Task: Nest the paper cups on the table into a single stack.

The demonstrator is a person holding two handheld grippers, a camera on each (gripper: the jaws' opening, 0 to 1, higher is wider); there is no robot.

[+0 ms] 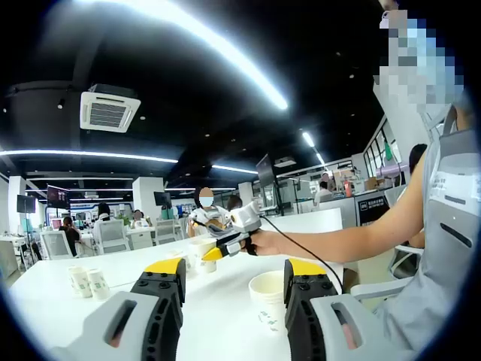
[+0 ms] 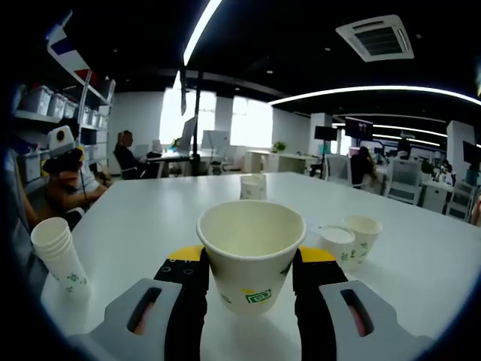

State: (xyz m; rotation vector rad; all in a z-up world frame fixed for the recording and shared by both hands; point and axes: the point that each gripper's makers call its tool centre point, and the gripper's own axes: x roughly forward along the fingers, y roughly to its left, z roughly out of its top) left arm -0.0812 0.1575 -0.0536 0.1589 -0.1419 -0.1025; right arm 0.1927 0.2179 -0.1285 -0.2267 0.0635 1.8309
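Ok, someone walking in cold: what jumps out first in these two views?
The paper cup clamped upright between the right gripper jaws, close up in the right gripper view. Next, the stack of cups at that view's left on the white table. In the left gripper view, the open left gripper faces a loose cup.

bright ceiling strips [image 1: 225, 53], fisheye-warped edges

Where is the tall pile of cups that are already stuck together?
In the right gripper view, the stack of nested cups stands on the white table near its left edge, left of the right gripper, which holds a single cup.
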